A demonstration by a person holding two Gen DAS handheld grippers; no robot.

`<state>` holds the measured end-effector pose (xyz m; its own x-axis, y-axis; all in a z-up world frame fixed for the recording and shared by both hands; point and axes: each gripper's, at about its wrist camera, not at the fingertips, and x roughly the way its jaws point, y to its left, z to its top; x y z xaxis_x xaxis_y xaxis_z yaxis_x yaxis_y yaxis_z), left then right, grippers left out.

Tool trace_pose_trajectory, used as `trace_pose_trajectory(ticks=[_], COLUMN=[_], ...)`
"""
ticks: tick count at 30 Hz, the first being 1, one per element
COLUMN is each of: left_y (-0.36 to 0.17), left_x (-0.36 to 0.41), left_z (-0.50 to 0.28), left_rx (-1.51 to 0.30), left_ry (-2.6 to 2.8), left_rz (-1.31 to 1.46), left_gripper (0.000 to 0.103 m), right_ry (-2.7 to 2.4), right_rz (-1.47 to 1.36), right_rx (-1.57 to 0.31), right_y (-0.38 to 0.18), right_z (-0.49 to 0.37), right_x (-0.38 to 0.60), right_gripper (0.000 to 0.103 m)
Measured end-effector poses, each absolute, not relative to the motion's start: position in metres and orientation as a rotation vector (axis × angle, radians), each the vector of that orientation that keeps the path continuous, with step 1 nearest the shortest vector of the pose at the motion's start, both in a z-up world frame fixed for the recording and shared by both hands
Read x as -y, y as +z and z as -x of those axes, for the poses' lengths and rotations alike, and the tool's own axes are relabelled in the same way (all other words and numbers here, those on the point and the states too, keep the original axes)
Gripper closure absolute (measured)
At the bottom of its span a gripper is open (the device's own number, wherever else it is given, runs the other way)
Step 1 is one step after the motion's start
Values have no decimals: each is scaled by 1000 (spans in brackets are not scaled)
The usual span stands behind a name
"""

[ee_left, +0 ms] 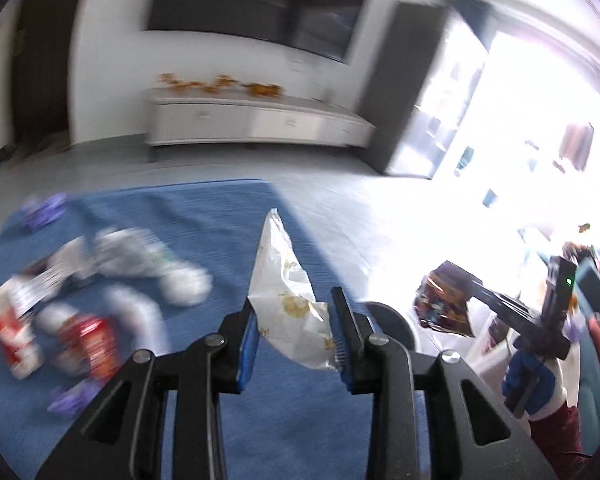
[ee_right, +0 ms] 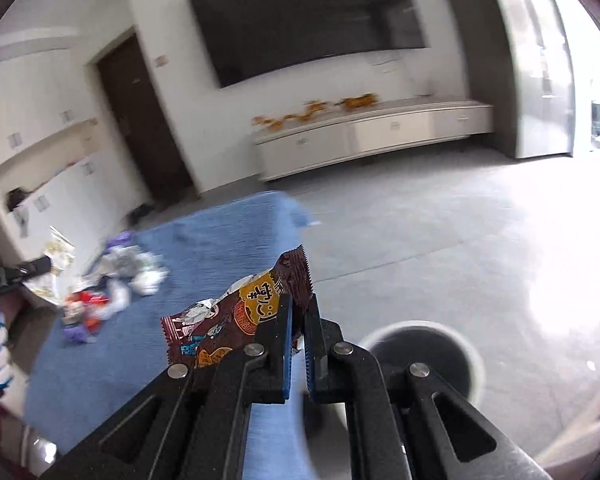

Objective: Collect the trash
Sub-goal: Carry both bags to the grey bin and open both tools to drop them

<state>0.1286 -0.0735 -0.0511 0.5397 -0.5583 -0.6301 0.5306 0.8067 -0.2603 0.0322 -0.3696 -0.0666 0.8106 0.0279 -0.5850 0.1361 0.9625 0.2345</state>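
Bare grey floor (ee_right: pixel 440 240) ahead, round bin (ee_right: pixel 424 354) below right claw (ee_right: pixel 300 312)

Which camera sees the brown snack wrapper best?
The right wrist view: the brown crinkly plastic snack wrapper is close and sharp, pinched in the right claw. The left wrist view shows it small, dark and far off to the side.

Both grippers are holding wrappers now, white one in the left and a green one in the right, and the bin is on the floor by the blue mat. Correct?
Not quite: the wrapper in the right gripper is brown, not green, as the right wrist view shows. The rest holds: the left gripper holds the white wrapper, and the bin stands on the floor by the blue mat.
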Motion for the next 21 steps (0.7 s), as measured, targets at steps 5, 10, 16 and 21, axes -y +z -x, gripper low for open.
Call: trace_pose_trajectory(ticks=[5, 10, 16, 21], left_y=[-67, -107, -160, -207], left_x=[179, 277, 359, 399], left_z=[-138, -149, -167, -186], left_rx=[-819, -940, -1053, -1164], left_ry=[-773, -845, -845, -812], left_rz=[-64, -147, -210, -224], left_gripper=[72, 72, 69, 67], right_ry=[-225, -316, -349, -369], right_rz=[-253, -263, -318, -384], right_rx=[-664, -737, -814, -860], right_y=[-93, -132, -182, -216], right_z=[-21, -24, -35, -46], right_x=[411, 438, 463, 481], right_gripper=[97, 97, 97, 97])
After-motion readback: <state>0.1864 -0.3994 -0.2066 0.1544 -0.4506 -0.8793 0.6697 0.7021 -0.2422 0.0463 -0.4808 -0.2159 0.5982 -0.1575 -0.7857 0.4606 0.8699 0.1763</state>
